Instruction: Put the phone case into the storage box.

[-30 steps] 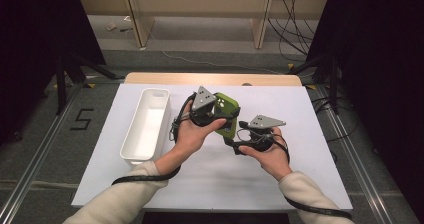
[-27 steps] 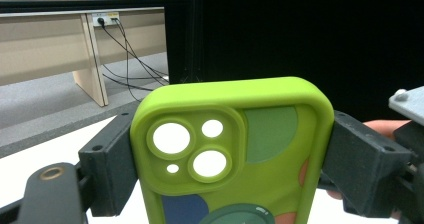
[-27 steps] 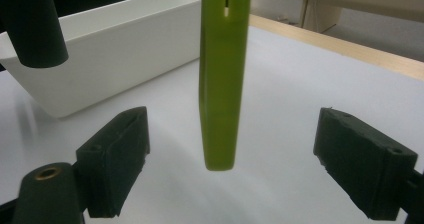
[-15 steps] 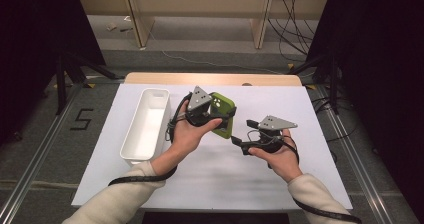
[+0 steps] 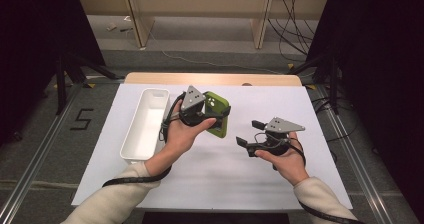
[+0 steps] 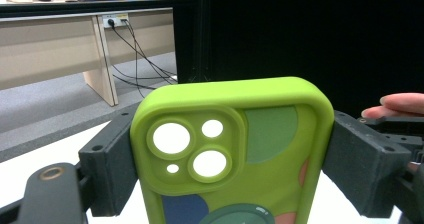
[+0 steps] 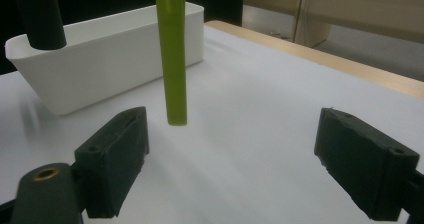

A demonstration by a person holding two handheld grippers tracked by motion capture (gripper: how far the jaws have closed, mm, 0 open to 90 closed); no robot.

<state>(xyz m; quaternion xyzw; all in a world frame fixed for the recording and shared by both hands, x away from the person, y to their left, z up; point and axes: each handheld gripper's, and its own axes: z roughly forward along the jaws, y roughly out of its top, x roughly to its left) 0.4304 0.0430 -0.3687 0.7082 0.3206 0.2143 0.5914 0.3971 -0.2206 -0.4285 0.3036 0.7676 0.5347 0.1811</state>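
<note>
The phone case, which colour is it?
Lime green phone case with darker green, blue and pink patches; clearest in left gripper view.

A white-topped table (image 5: pixel 220 174) carries one white bin (image 5: pixel 145 126) at its left.

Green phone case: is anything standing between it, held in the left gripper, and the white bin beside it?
Nothing visible does. The left gripper clamps the green phone case by its side edges above the white table. The white bin sits just beside that hand, apparently empty. The right gripper is open, apart on the other side.
</note>
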